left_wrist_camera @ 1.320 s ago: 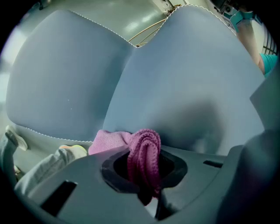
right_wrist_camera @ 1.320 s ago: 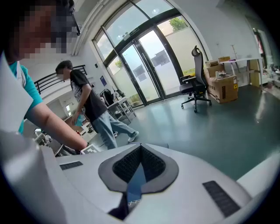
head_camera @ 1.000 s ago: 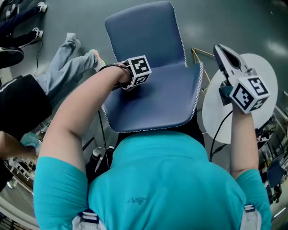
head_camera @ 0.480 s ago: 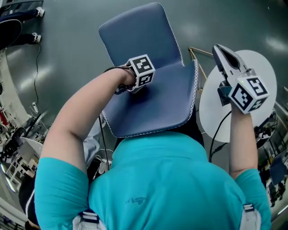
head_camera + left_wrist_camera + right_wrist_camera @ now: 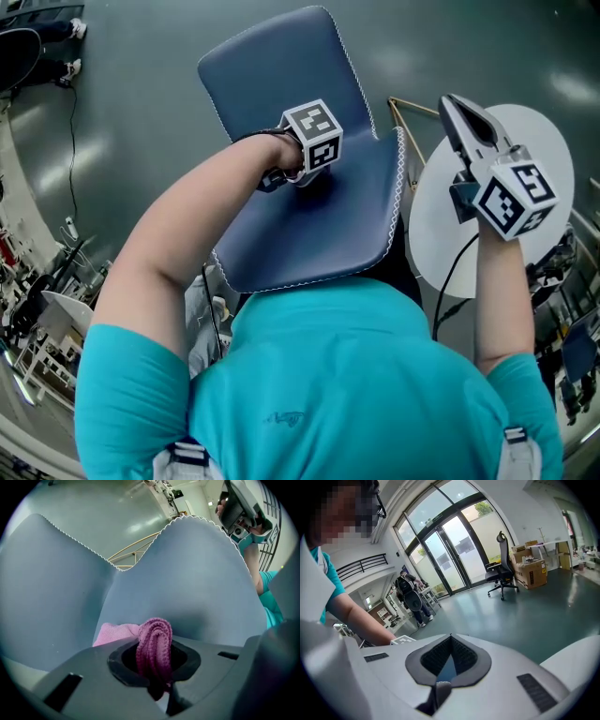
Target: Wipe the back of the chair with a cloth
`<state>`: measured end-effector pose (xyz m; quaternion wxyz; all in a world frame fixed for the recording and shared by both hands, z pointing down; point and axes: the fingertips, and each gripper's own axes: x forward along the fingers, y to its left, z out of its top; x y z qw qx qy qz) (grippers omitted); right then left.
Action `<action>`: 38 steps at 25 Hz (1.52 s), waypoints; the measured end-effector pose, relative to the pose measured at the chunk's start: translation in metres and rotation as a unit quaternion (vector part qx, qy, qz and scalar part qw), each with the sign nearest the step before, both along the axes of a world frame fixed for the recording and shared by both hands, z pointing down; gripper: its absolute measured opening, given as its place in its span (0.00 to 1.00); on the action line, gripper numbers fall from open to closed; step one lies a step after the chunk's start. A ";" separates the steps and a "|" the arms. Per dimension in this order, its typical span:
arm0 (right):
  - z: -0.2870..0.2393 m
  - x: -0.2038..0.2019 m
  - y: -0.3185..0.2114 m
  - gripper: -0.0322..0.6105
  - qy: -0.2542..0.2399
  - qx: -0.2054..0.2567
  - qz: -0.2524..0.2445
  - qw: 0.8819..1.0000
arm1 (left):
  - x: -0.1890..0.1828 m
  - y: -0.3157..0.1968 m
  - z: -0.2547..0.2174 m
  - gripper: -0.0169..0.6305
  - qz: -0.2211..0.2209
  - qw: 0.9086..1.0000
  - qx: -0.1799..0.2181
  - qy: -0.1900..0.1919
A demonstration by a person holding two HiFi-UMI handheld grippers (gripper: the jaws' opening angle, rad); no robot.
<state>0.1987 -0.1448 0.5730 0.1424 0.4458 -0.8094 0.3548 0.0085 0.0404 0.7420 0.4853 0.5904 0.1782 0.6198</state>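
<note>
While left tool (image 5: 154, 656) pinches pink cloth (image 5: 115, 633) against chair back (image 5: 323, 230), we advise flat pressure, overlapping strokes; right tool (image 5: 457, 105) pressed together, empty, well apart at right.

Ribbed pink cloth (image 5: 153, 644), smooth matt blue chair (image 5: 333, 230), glossy grey floor (image 5: 141, 112)

Tally from the floor.
- Blue chair (image 5: 281, 94): one.
- Pink cloth (image 5: 153, 641): one.
- Grippers: two, the left gripper (image 5: 154, 665) and the right gripper (image 5: 450, 656).
- Marker cubes: two, the left cube (image 5: 314, 133) and the right cube (image 5: 514, 195).
- Round white table (image 5: 553, 141): one.
- Black office chair (image 5: 500, 571), far end of the hall: one.
- Person (image 5: 410, 599) standing near the glass doors: one.
</note>
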 end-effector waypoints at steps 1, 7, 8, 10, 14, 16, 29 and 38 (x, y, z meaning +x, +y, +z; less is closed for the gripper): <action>0.001 0.000 -0.001 0.04 -0.001 -0.001 0.001 1.000 | 0.004 -0.002 0.002 0.12 -0.003 1.000 0.001 0.002; 0.006 0.012 0.002 0.04 -0.005 -0.003 0.009 1.000 | 0.032 -0.008 0.013 0.12 -0.020 1.000 0.000 0.010; 0.007 0.015 0.003 0.04 -0.005 -0.004 0.011 1.000 | 0.036 -0.008 0.015 0.12 -0.018 1.000 0.001 0.011; 0.009 0.022 0.003 0.04 -0.005 -0.004 0.014 1.000 | 0.044 -0.010 0.019 0.12 -0.016 1.000 0.002 0.012; 0.013 0.026 0.000 0.04 -0.010 -0.003 0.015 1.000 | 0.056 -0.017 0.027 0.12 -0.016 1.000 0.005 0.015; 0.015 0.029 -0.001 0.04 -0.011 -0.005 0.018 1.000 | 0.061 -0.021 0.032 0.12 -0.017 1.000 0.007 0.016; 0.034 0.047 -0.003 0.04 -0.003 -0.019 0.004 1.000 | 0.102 -0.039 0.093 0.12 -0.018 0.999 0.033 0.012; 0.056 0.034 0.003 0.04 0.002 -0.039 -0.014 0.999 | 0.120 -0.045 0.129 0.12 -0.029 0.997 0.053 0.042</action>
